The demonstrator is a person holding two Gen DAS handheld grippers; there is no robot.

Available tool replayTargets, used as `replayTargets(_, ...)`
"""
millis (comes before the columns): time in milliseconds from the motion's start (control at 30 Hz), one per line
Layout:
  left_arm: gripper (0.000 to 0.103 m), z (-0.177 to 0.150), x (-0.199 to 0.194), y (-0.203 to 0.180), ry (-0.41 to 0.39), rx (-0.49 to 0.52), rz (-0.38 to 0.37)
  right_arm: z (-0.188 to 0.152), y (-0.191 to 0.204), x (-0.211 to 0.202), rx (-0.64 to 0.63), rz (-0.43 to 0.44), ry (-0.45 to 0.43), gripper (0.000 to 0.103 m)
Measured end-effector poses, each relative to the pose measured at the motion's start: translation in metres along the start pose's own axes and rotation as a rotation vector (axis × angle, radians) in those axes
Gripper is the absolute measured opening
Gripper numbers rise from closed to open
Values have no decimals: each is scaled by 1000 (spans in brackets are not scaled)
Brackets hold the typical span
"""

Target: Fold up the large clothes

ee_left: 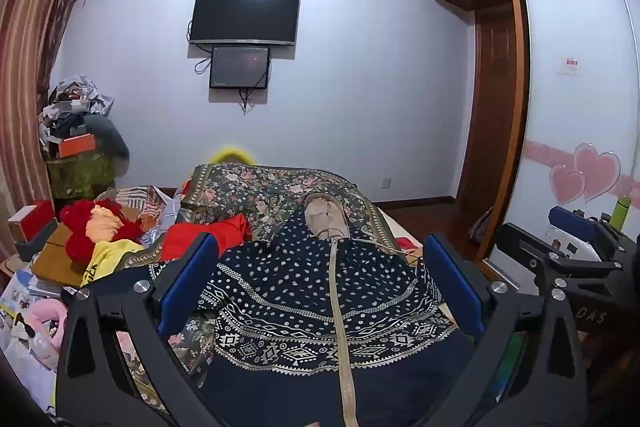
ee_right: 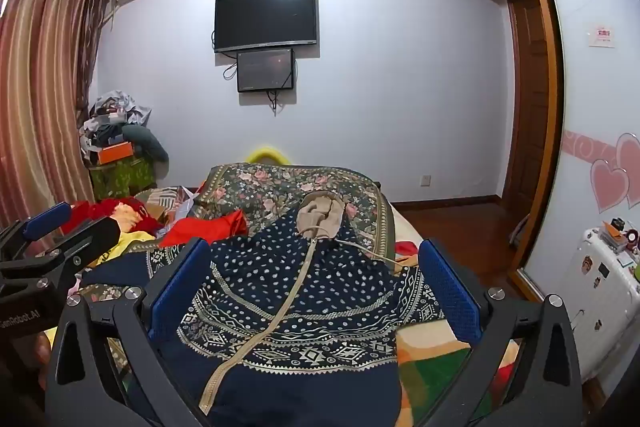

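A navy patterned hooded jacket [ee_left: 320, 291] lies spread on the bed's floral blanket [ee_left: 264, 195]; left claw [ee_left: 320, 283] and right claw [ee_right: 312, 283] both gape apart above it, facing a wall-mounted television [ee_right: 266, 19]

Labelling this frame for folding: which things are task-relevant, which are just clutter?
Job:
navy patterned hooded jacket
left gripper, open
right gripper, open

Lying about:
floral blanket
red cloth
orange box
white suitcase

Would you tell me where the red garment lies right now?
In both views the red garment lies left of the navy jacket, against the floral blanket.
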State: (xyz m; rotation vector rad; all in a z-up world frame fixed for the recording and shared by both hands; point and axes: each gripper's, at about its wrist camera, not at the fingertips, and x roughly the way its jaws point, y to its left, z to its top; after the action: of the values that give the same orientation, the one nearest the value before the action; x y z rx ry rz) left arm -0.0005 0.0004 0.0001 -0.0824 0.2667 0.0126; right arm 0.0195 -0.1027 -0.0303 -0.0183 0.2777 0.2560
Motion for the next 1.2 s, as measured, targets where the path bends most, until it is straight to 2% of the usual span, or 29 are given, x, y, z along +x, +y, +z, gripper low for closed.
replayTargets(300,103,-3,2,8,26,-24,-5,0,0,0,-2,0,3,103)
replayTargets(1200,103,-8,2,13,32,-39,4,-1,0,2,-1,7,11,103)
